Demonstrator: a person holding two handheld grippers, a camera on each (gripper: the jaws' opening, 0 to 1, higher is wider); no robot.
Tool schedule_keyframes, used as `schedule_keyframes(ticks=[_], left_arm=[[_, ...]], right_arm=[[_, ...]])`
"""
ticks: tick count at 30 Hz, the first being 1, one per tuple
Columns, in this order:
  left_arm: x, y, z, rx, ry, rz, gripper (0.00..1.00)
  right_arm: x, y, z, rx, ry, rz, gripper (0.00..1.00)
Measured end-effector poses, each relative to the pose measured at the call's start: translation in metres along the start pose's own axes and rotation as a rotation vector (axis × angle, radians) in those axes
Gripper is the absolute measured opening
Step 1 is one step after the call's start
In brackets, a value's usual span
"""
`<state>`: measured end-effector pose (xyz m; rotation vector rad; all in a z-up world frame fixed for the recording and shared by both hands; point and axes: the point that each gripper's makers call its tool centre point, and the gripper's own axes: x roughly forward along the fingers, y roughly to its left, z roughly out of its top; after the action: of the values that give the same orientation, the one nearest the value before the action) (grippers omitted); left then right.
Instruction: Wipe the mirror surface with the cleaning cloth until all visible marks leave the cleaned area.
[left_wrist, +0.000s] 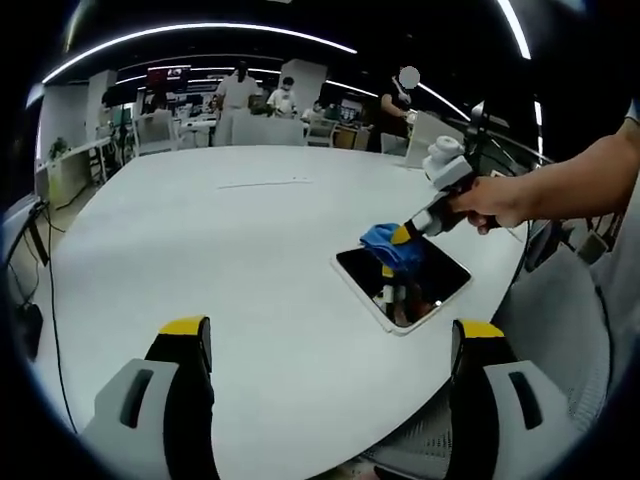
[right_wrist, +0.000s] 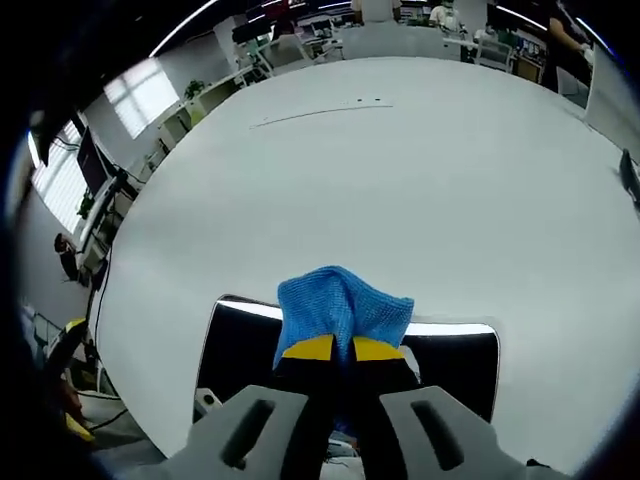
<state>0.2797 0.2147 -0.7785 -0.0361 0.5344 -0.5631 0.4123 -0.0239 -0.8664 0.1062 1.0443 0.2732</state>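
Left gripper (left_wrist: 330, 345): two chunky jaws, black inner faces w/ pale grey outer shells, each capped by a yellow tip; each grey shell has a dark oblong slot. Right gripper (right_wrist: 333, 348) built the same way: yellow tips, black fingers (right_wrist: 306, 375), light grey housings w/ dark elongated slots (seen close up in the right gripper view). In the left gripper view the right gripper (left_wrist: 402, 236) shows as a dark stem w/ a yellow tip and a pale grey block on top. The person's hand (left_wrist: 492, 203) and forearm are bare; a bit of light blue-grey short sleeve at the frame edge.
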Motion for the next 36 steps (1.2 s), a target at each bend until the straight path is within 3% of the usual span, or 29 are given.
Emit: schedule_keyframes(ticks=[16, 19, 25, 36], left_arm=[[-0.004, 0.004, -0.004, -0.009, 0.000, 0.016, 0.99], [-0.004, 0.006, -0.003, -0.009, -0.003, 0.017, 0.99], [-0.003, 0.008, 0.000, -0.015, -0.008, 0.025, 0.99], [-0.005, 0.010, 0.001, -0.034, -0.019, 0.029, 0.99]], right_arm=[[-0.010, -0.026, -0.004, 0.001, -0.001, -0.036, 0.00], [-0.013, -0.033, -0.004, -0.050, 0.002, -0.066, 0.00], [-0.015, -0.039, -0.006, 0.033, 0.016, -0.041, 0.00], [-0.011, -0.048, -0.005, 0.014, 0.020, -0.068, 0.00]])
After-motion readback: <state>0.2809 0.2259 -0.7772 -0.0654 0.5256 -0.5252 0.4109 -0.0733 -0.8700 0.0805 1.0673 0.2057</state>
